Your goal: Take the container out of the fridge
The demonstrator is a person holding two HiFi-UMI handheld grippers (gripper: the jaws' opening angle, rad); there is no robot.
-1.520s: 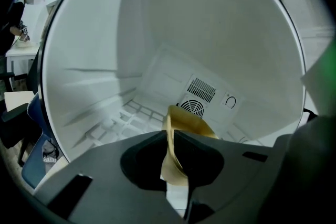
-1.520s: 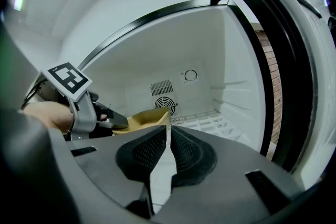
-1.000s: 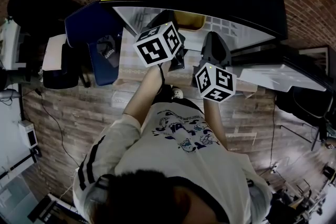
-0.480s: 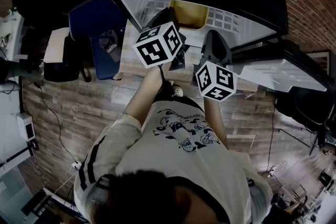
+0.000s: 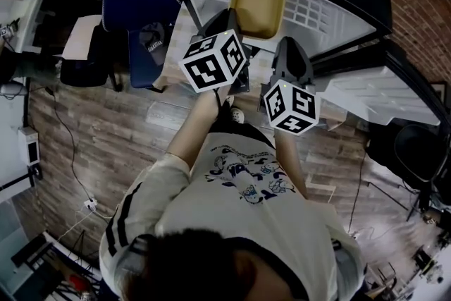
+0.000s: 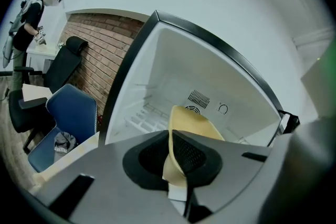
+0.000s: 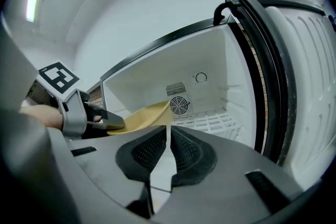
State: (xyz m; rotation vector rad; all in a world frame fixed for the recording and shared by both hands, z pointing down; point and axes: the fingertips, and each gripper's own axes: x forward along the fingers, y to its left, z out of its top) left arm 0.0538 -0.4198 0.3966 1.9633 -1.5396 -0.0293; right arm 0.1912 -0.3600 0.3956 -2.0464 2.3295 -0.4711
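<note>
There is one yellow container (image 5: pixel 259 5), one open fridge (image 5: pixel 331 17), and two grippers, each carrying one marker cube. In the head view the fridge fills the 12 o'clock side, and the container lies in its mouth over the white wire shelf (image 5: pixel 304 10), at about 1 o'clock from the left cube (image 5: pixel 213 60). Whether the container rests on the shelf cannot be told.

The left gripper (image 6: pixel 171 135) is clamped on the container's near rim, with the thin yellow wall pinched between its two ribbed pads. The right gripper (image 7: pixel 167 136) is at 4 o'clock from the left one, with its jaws drawn together to a thin slit and nothing between them. It points into the fridge's white inside, where one round fan grille (image 7: pixel 179 106) sits on the back wall.

Both forearms reach forward from the chest toward the fridge. The left forearm (image 5: pixel 189 134) is bare and angled toward 1 o'clock, and the right cube (image 5: pixel 290 106) is held nearer the body.

One blue chair (image 5: pixel 141 10) stands at 10 o'clock, just beside the fridge. One person (image 6: pixel 30 18) stands well apart at a far table.
</note>
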